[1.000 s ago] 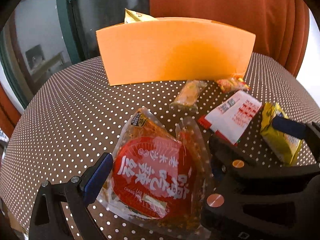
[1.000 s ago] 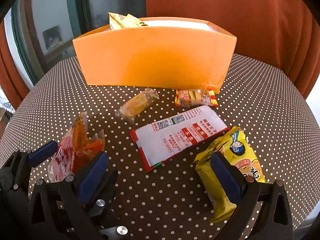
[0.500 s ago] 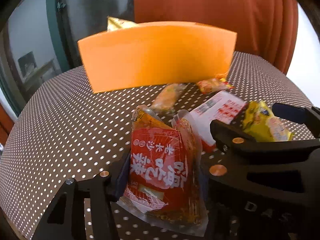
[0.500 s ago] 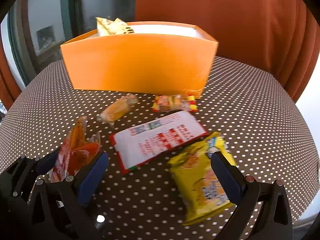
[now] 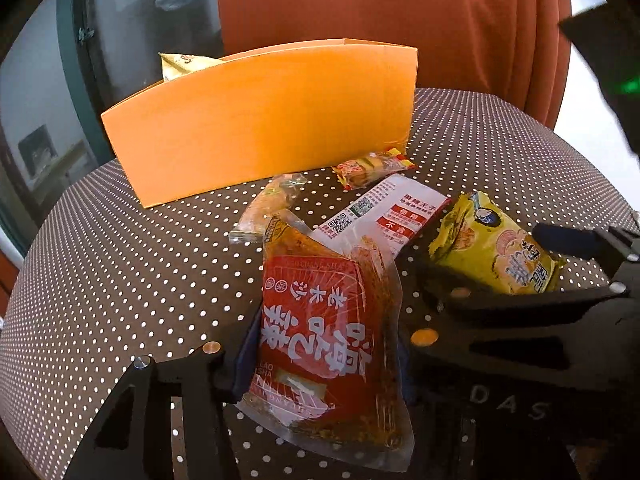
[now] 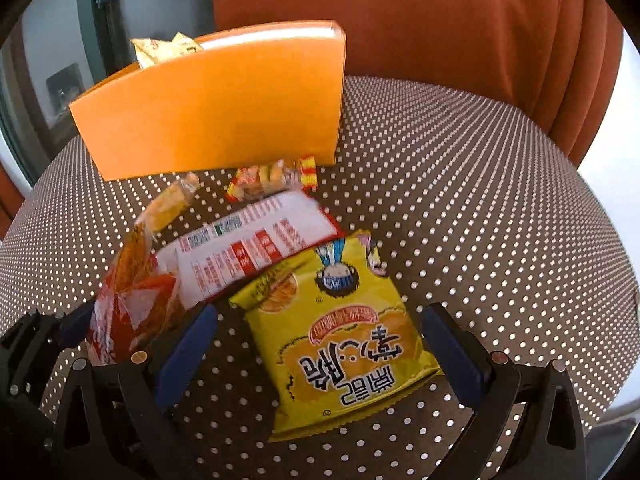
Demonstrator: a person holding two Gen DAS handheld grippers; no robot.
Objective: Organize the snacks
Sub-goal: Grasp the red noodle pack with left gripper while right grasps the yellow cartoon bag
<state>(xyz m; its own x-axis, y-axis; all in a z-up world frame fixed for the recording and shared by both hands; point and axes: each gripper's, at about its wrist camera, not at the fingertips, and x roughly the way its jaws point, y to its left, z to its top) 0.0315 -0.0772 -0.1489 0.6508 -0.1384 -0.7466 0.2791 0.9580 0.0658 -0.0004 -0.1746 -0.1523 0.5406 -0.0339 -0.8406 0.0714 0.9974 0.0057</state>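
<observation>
Left hand-held gripper (image 5: 320, 364) is clamped on one red snack packet (image 5: 320, 332), held above the table (image 5: 120, 272), long axis running away from the camera toward the orange box (image 5: 260, 120). Right hand-held gripper (image 6: 320, 348), jaws apart, brackets one yellow snack bag (image 6: 344, 340), lying flat, long axis toward the box. One white packet (image 6: 248, 252) and two small wrapped snacks lie between; one bag stands in the box.

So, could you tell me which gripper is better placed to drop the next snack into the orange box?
Left. The left gripper is shut on the red snack pack, ready to carry to the orange box. The right gripper is open around the yellow snack bag.
</observation>
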